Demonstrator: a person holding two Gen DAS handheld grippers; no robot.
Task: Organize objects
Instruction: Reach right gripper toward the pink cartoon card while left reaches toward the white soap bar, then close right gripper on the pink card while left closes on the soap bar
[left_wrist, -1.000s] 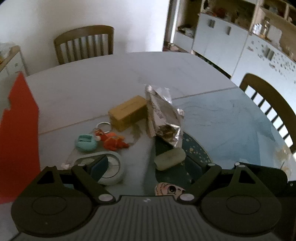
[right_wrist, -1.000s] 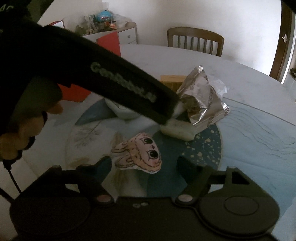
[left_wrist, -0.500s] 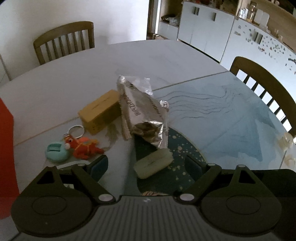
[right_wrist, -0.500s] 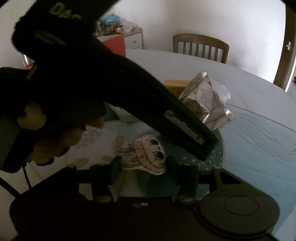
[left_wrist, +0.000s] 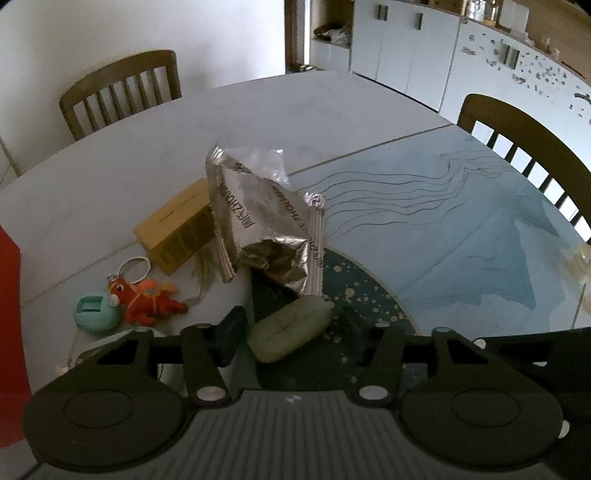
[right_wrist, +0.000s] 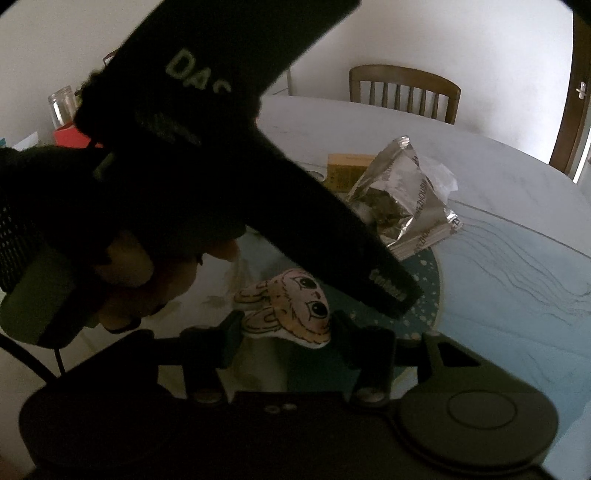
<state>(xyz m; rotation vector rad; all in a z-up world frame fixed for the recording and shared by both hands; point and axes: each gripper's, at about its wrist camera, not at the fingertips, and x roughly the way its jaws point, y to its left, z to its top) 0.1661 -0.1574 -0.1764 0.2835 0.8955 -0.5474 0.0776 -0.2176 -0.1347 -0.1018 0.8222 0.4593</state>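
A pale green soap-like block (left_wrist: 291, 326) lies on the dark speckled mat (left_wrist: 369, 288). My left gripper (left_wrist: 293, 330) straddles it, its jaws closing, with the pads against the block's two ends. A flat pink bunny-face plush (right_wrist: 291, 306) lies nearer on the same mat, and my right gripper (right_wrist: 286, 332) is shut on its sides. In the right wrist view the left gripper's black body (right_wrist: 258, 177) and the hand holding it (right_wrist: 129, 273) cross the picture and hide the green block.
A crumpled silver foil bag (left_wrist: 266, 221) lies just beyond the block, with a yellow box (left_wrist: 177, 225) to its left. A red lobster keychain (left_wrist: 147, 299) and a teal round piece (left_wrist: 94, 310) sit at the left. A red board (left_wrist: 9, 332) stands at the left edge. Wooden chairs (left_wrist: 122, 92) ring the table.
The left gripper came down and forward over the green block and its jaws narrowed onto it. The right jaws closed on the bunny plush. The left gripper's body now covers more of the right view.
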